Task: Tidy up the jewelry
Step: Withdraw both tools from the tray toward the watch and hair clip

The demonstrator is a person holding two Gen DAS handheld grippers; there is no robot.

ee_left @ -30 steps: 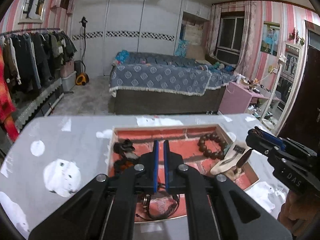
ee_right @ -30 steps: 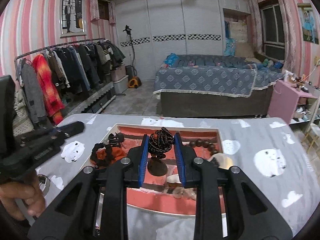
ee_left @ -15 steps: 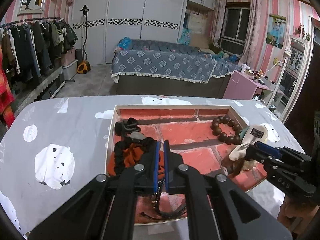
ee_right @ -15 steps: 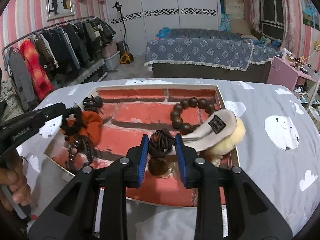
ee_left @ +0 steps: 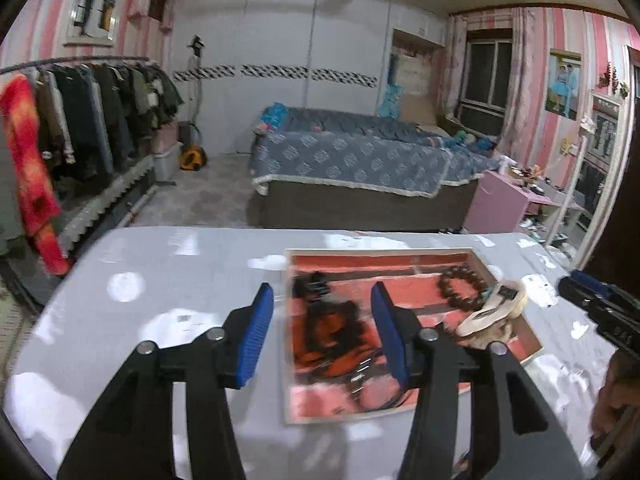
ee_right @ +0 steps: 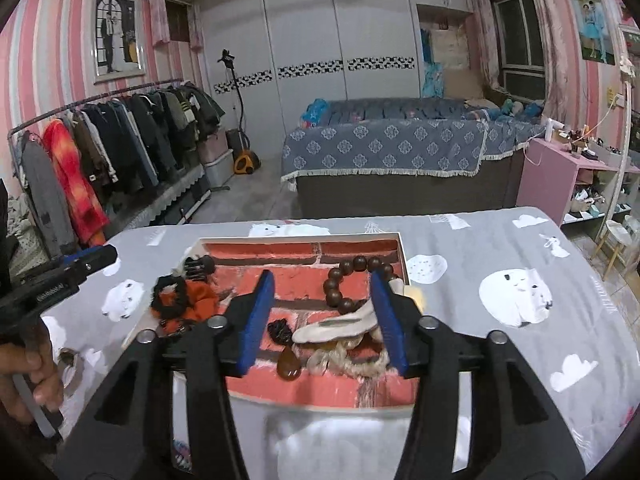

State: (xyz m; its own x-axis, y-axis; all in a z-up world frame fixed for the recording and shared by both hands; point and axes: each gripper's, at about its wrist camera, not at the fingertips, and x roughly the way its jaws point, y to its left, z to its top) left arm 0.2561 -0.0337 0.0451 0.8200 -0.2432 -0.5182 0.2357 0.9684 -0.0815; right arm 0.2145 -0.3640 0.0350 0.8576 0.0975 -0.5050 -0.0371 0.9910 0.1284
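Your left gripper (ee_left: 322, 332) has its jaws spread wide, nothing between the blue pads (ee_left: 256, 336). It hangs above the near-left part of the tray (ee_left: 384, 254), the left pad over bare tablecloth (ee_left: 160, 264) just outside the tray's left wall, the right pad over the tray floor.

Your right gripper (ee_right: 322, 318) also has its jaws wide apart and holds nothing. It sits above the tray's near half, both pads over the brick-patterned floor.

Tray contents, all placed against the tray:
- Wooden bead bracelet (ee_right: 352, 284), far-right area, lying flat in a loop, close to the right wall.
- Cream fluffy hair clip (ee_right: 340, 326) with a dark label, right side, just nearer than the bracelet and touching or overlapping its near beads; cannot tell which.
- Dark braided ornament with an amber teardrop pendant (ee_right: 286, 354), near-centre of the floor, lying flat, just left of the cream clip.
- Orange-and-black scrunchie (ee_right: 184, 300), at the left wall; seems to drape over the rim. In the left wrist view it is motion-blurred.
- Small black clip (ee_right: 199, 266), far-left corner, beyond the scrunchie.

The tray rests on the grey tablecloth printed with white animals. Your left hand (ee_right: 24, 364) shows at the right wrist view's left edge, well outside the tray.
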